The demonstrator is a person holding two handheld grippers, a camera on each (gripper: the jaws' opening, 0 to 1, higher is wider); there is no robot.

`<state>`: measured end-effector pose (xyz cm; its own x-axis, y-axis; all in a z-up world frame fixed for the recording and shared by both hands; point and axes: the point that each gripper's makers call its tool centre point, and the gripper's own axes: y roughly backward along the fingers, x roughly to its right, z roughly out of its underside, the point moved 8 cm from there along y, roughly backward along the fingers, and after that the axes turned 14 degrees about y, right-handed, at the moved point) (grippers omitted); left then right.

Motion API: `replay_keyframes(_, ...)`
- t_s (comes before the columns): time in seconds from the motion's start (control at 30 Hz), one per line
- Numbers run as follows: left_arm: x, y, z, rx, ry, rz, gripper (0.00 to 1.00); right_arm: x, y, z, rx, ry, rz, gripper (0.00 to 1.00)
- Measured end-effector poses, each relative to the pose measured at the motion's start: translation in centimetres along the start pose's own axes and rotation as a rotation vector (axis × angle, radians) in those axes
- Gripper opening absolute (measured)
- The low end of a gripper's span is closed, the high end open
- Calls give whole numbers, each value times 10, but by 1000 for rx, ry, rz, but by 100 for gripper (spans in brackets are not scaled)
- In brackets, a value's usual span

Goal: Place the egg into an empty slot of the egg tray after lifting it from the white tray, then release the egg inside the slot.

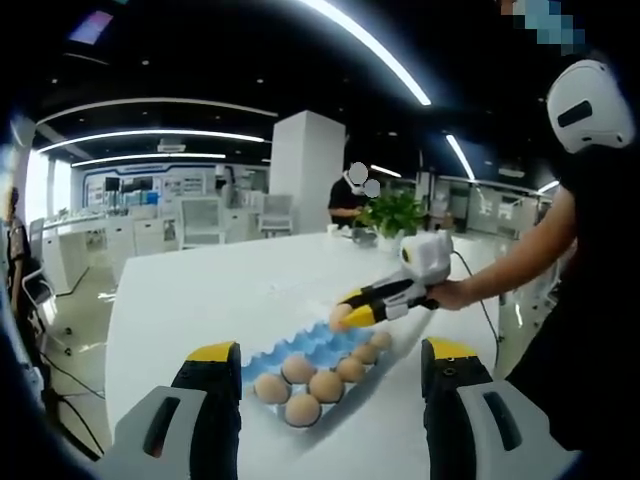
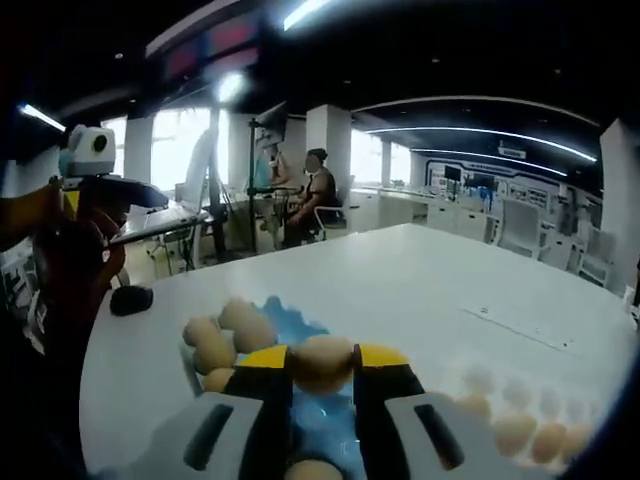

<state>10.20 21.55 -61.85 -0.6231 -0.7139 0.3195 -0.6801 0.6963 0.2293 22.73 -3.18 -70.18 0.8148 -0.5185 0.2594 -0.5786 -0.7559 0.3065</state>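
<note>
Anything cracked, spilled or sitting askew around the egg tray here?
Nothing stands out. The right tongs hold an intact egg above the blue egg tray; the other eggs sit whole in their slots, and the white table shows no spill.

Long ceiling lights (image 1: pixel 370 45) shine bright and look bent by the round lens. The white counter (image 1: pixel 230 290) glows under them, with soft, faint shadows. In the right gripper view, the far windows (image 2: pixel 175 150) glare white and the near eggs (image 2: pixel 520 425) on the right are blurry.
</note>
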Motion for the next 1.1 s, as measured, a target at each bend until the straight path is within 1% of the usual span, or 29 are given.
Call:
replay_keyframes(0.43, -1, 2, 1, 1, 2, -2, 74, -15, -18, -5, -1, 20, -50, 23)
replay_keyframes(0.47, -1, 2, 1, 4, 3, -4, 74, -17, -21, -5, -7, 21, -64, 23)
replay_keyframes(0.7, -2, 4, 1, 9, 7, -10, 74, -22, -31, -3, -29, 47, -103, 23)
replay_keyframes(0.87, -2, 5, 2, 11, 10, -13, 74, -24, -34, 1, -48, 50, -125, 23)
replay_keyframes(1.1, -2, 4, 2, 13, 11, -15, 74, -26, -38, 4, -78, 75, -150, 23)
